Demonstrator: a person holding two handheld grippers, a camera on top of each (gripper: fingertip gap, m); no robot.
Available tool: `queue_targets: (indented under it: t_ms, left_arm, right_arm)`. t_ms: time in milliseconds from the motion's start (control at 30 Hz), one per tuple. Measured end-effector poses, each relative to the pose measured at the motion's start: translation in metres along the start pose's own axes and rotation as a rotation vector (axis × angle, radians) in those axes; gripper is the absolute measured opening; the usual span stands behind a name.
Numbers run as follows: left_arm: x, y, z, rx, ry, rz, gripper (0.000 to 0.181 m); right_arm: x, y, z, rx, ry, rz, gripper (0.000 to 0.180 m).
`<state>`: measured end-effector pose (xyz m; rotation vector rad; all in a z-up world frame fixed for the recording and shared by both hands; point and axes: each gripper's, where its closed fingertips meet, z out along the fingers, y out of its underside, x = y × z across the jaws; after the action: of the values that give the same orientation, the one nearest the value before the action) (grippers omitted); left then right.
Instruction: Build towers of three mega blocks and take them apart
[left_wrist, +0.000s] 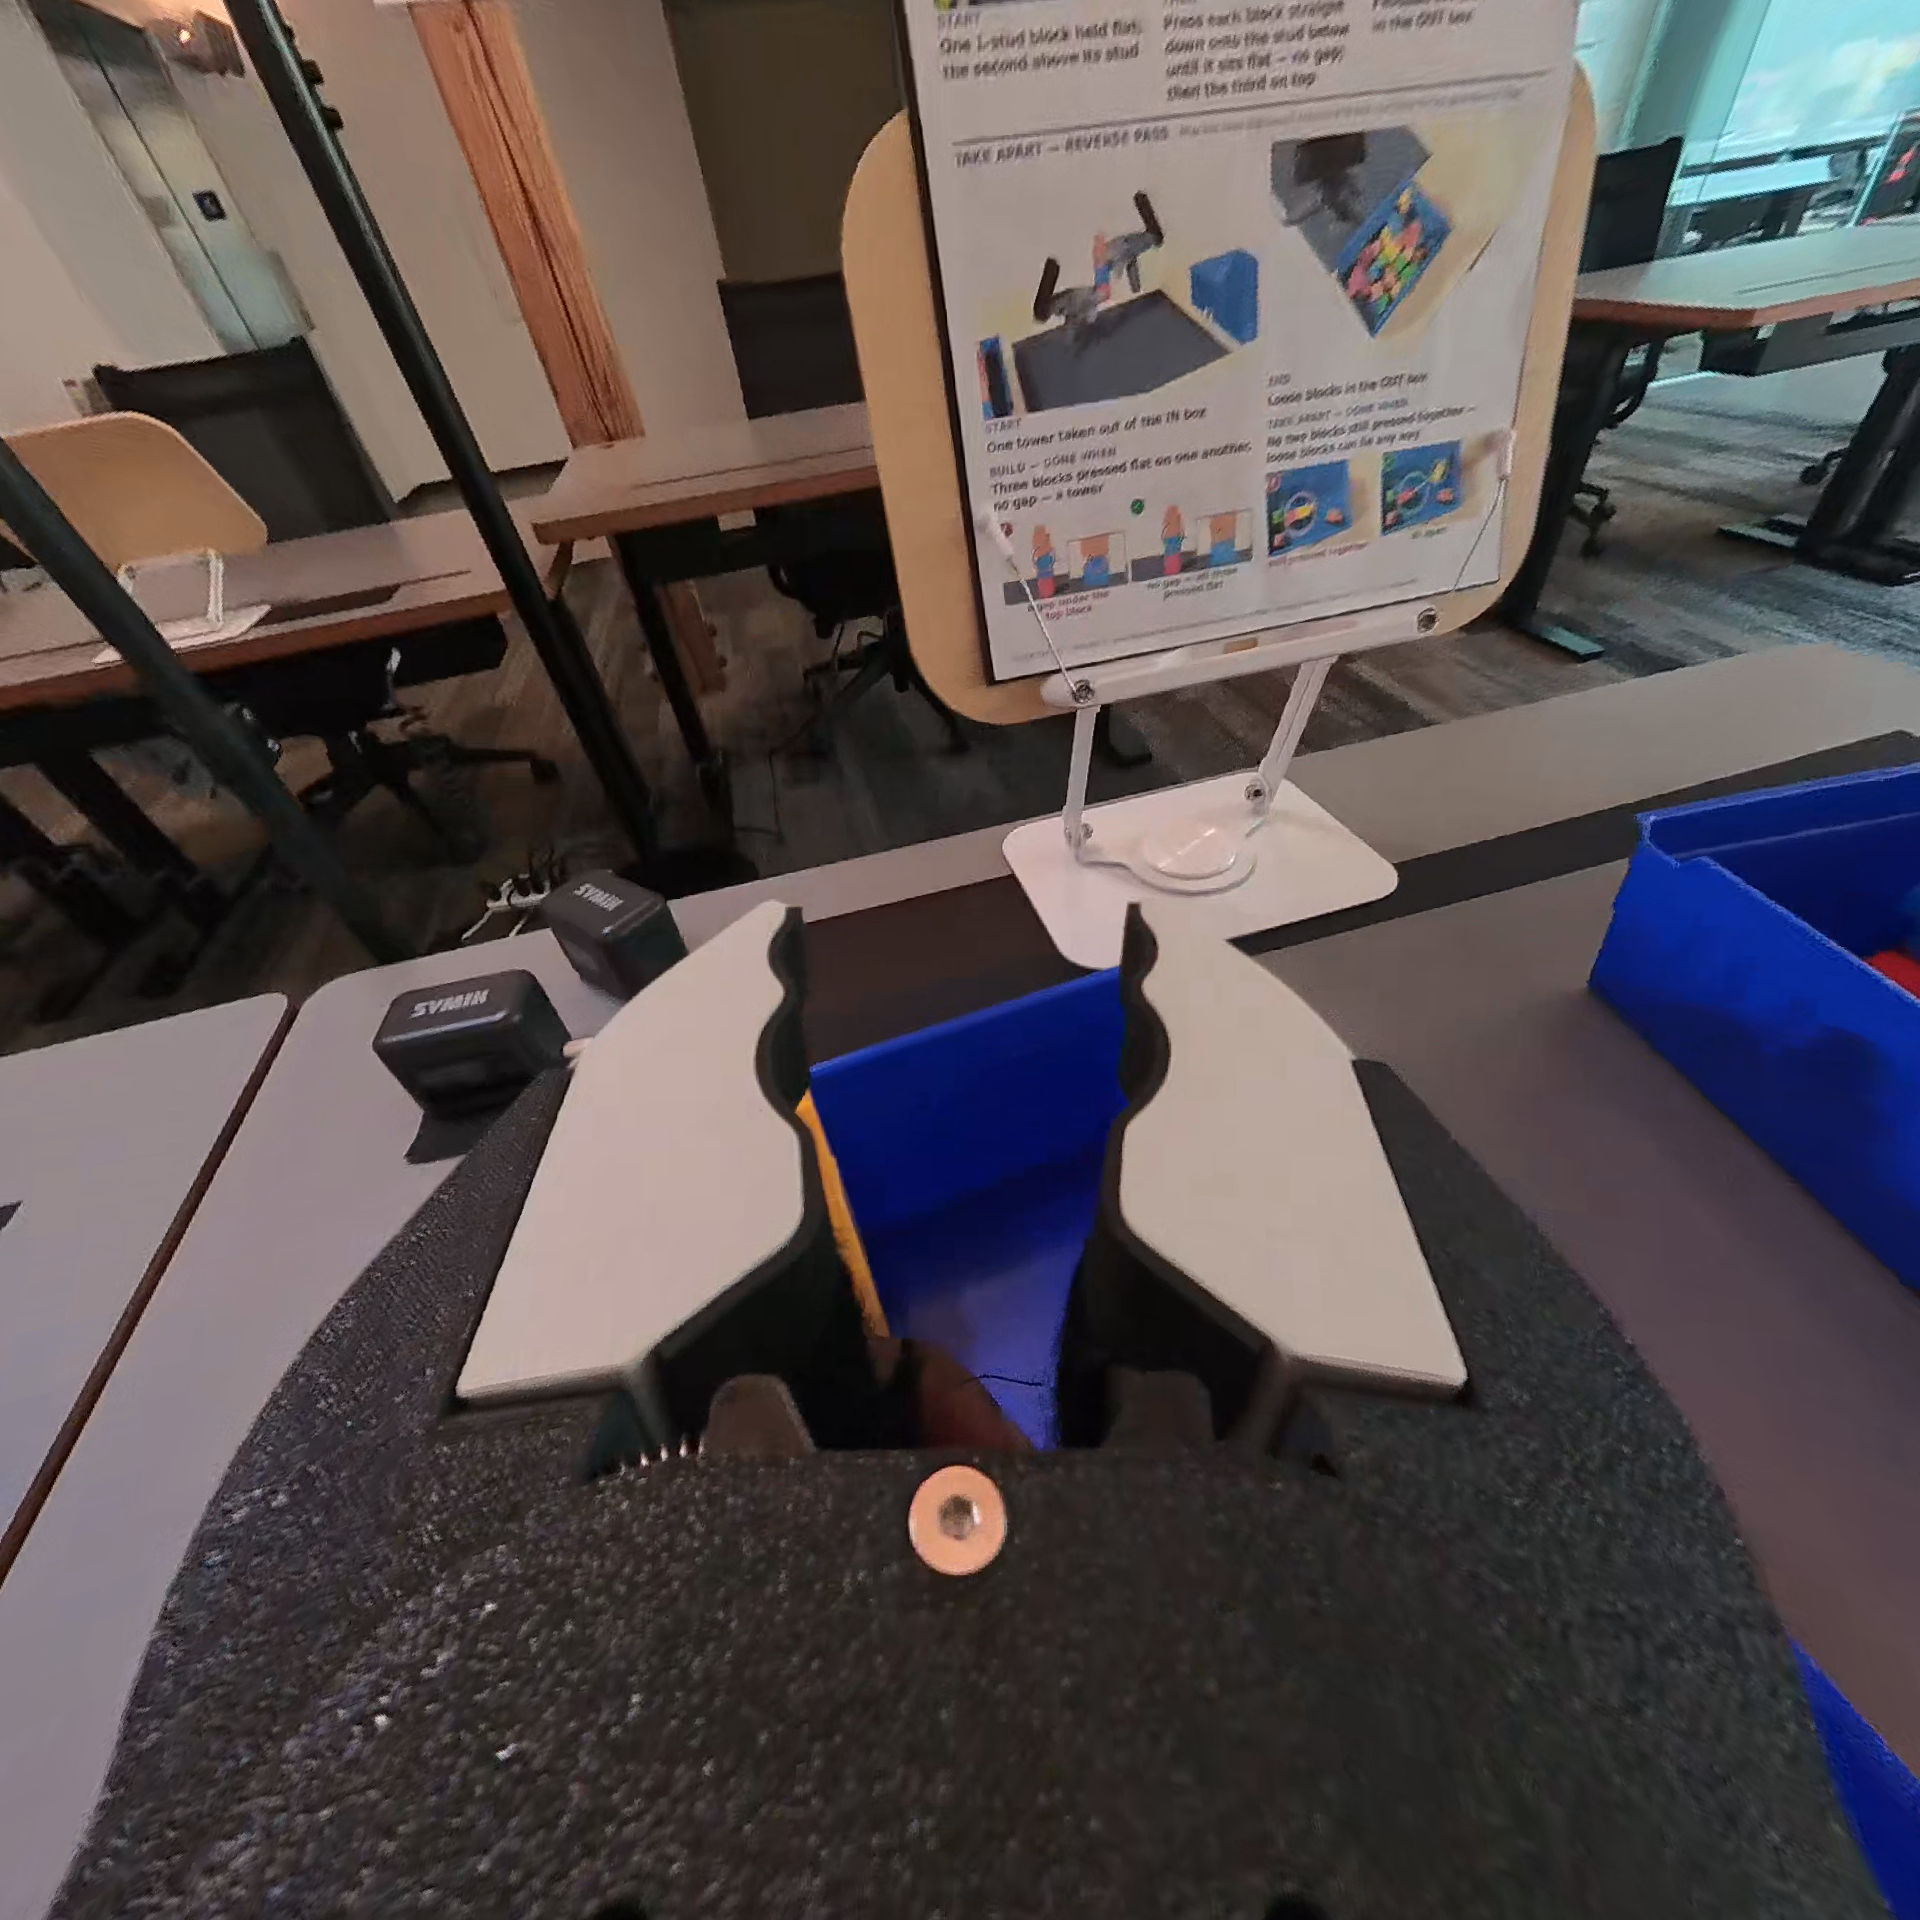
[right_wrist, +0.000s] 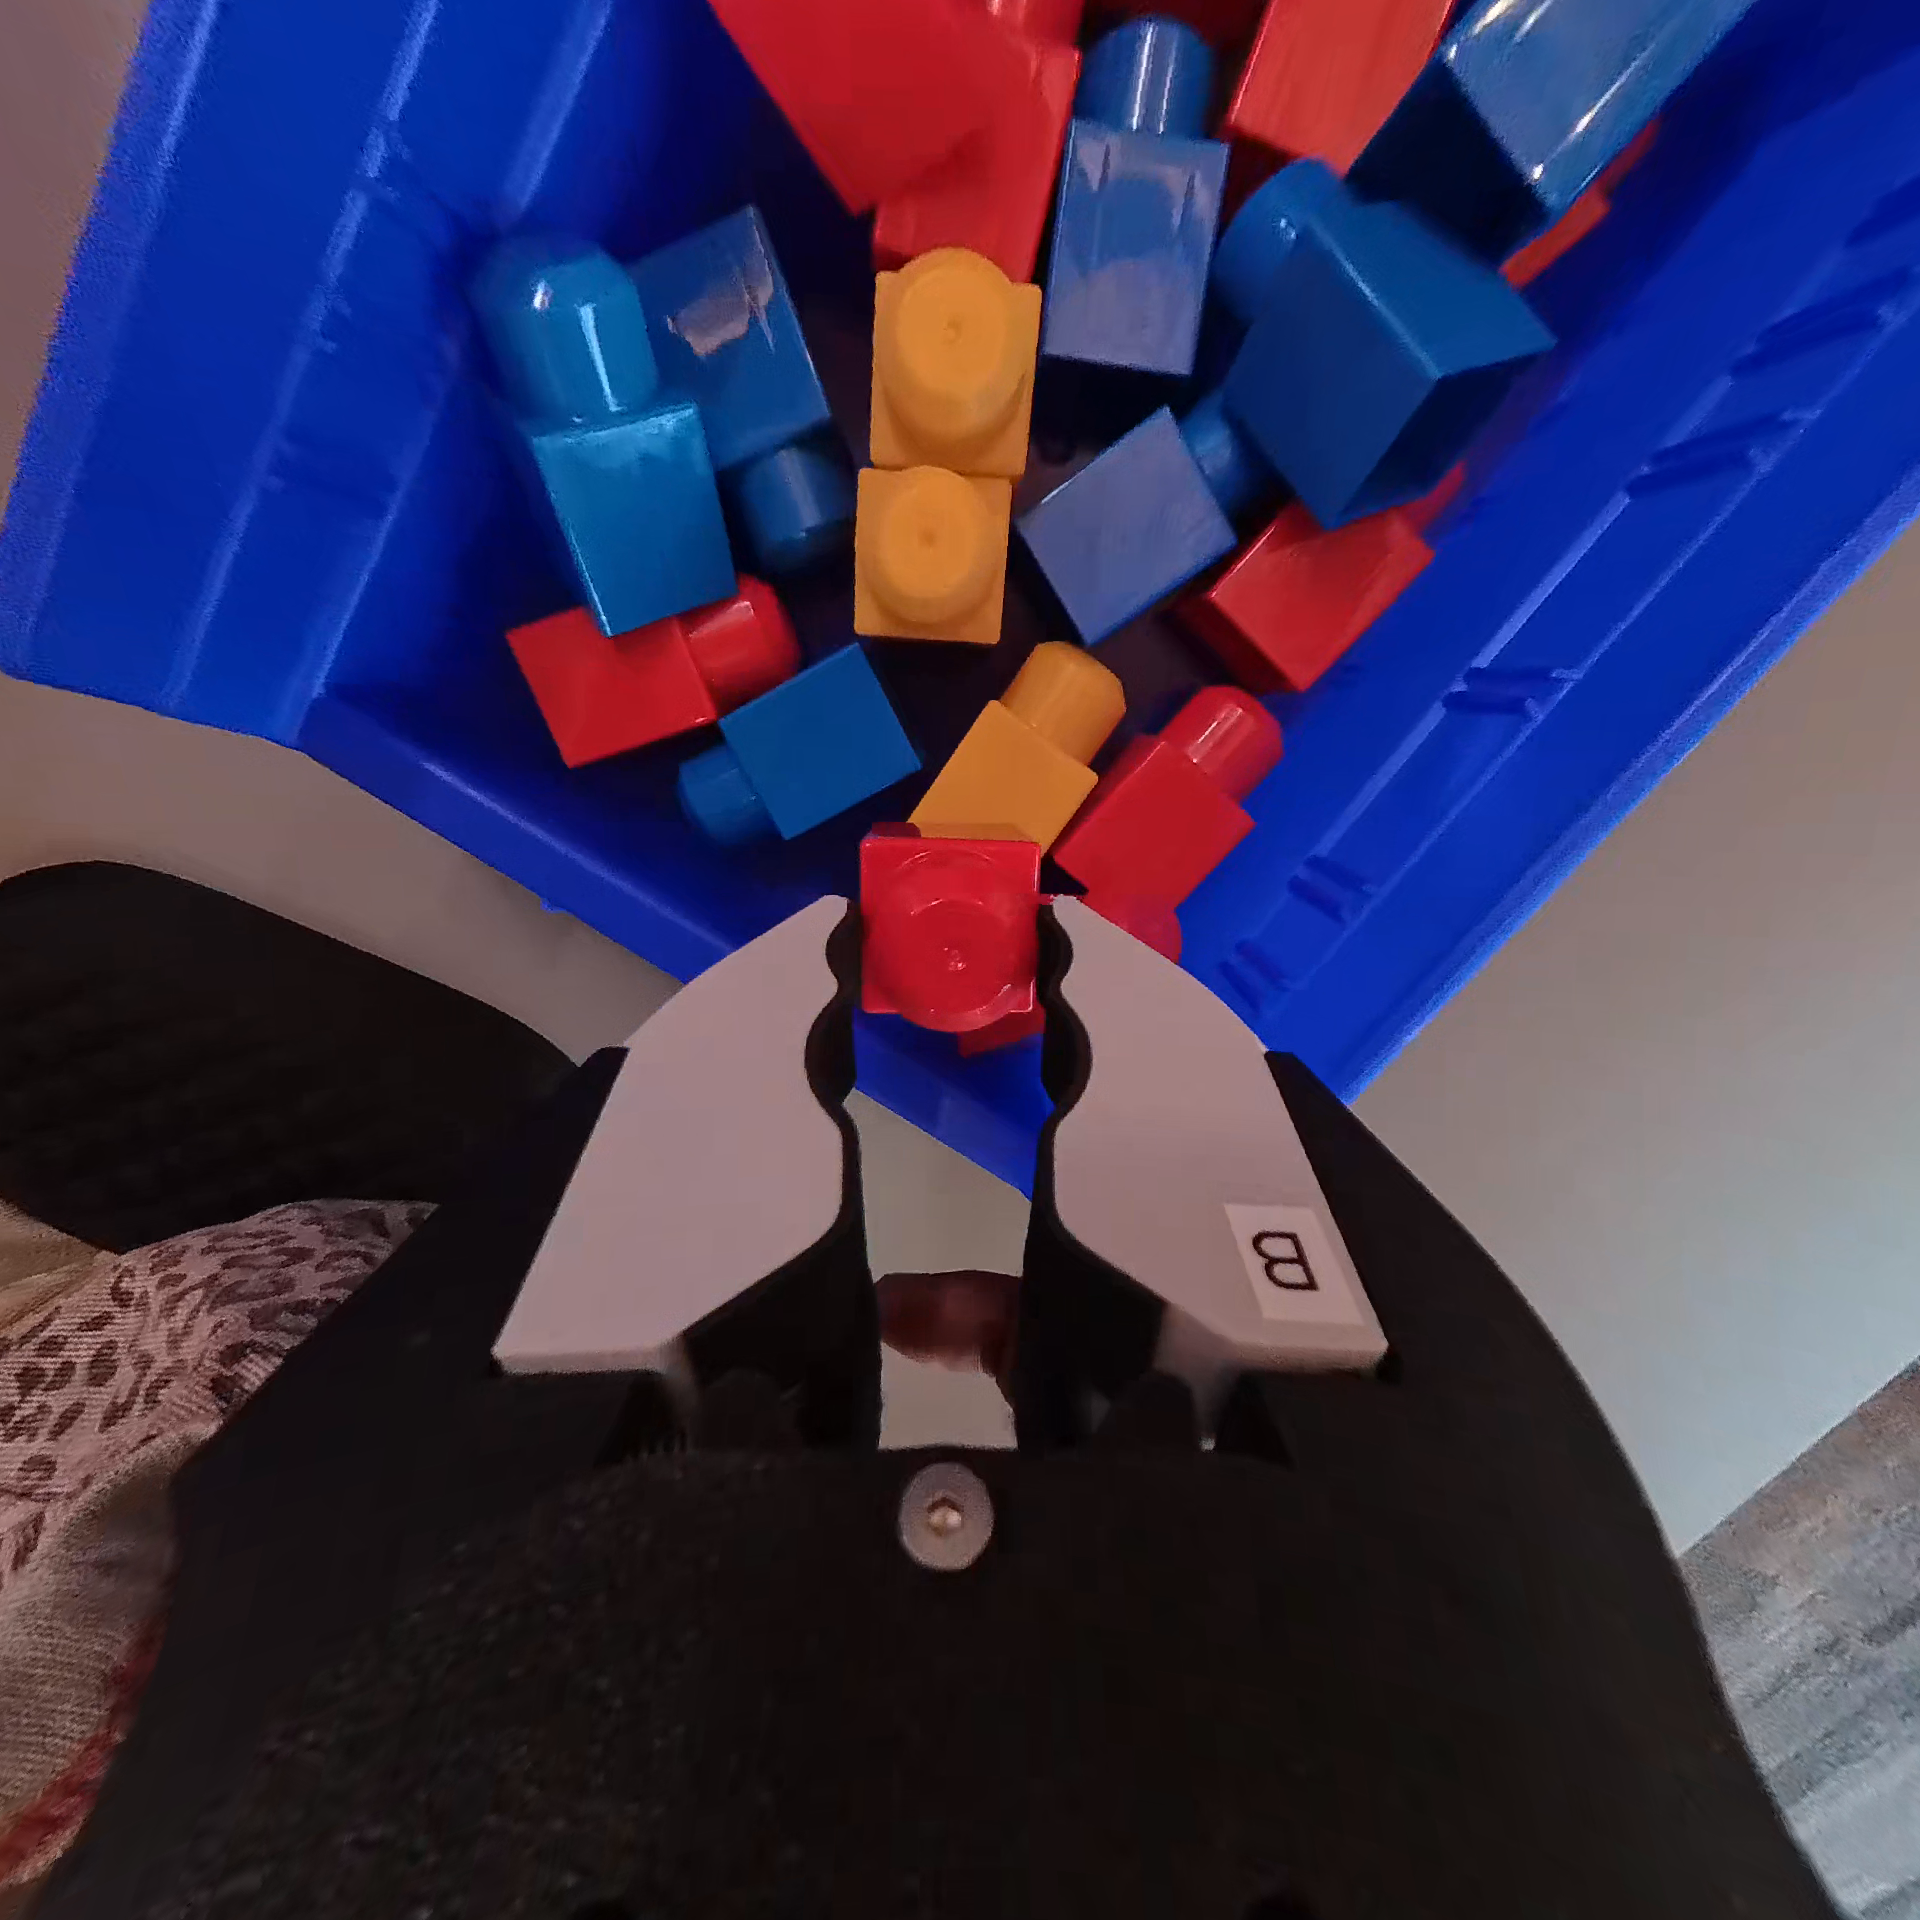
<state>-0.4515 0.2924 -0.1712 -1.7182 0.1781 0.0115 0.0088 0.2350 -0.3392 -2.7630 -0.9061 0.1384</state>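
a big white paper (left_wrist: 1236, 343) with printed words and small pictures stands on a white stand (left_wrist: 1195, 862). two little black boxes (left_wrist: 473, 1049) (left_wrist: 613, 925) each have a white word on top. a white sticker (right_wrist: 1294, 1262) with one black letter sits on the right gripper (right_wrist: 948, 925), which pinches a red block (right_wrist: 948, 940).

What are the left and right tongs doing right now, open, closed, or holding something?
Left tongs: open, nothing gripped, above a blue bin.
Right tongs: closed on a red block over the bin of blocks.
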Motion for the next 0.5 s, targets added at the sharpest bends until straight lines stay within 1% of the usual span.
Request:
queue_targets:
  t_ms: [33, 133, 233, 400, 500]
  left_arm:
    - [-0.003, 0.003, 0.0, -0.01, -0.005, 0.001, 0.058]
    - [-0.009, 0.008, 0.0, -0.031, -0.028, 0.007, 0.058]
    - [-0.009, 0.014, 0.002, -0.066, -0.017, -0.005, 0.058]
    - [-0.016, 0.028, 0.003, -0.136, -0.035, -0.018, 0.06]
    - [-0.026, 0.034, 0.003, -0.157, -0.074, -0.026, 0.061]
  right_arm:
    - [0.0, 0.001, 0.001, -0.004, -0.008, 0.009, 0.031]
    - [0.0, 0.001, 0.002, 0.001, -0.026, 0.022, 0.031]
    - [0.001, 0.003, 0.003, -0.009, -0.017, 0.02, 0.032]
    - [-0.001, -0.003, 0.0, 0.024, -0.023, 0.016, 0.046]
    - [-0.004, -0.009, -0.007, 0.075, -0.013, -0.014, 0.048]
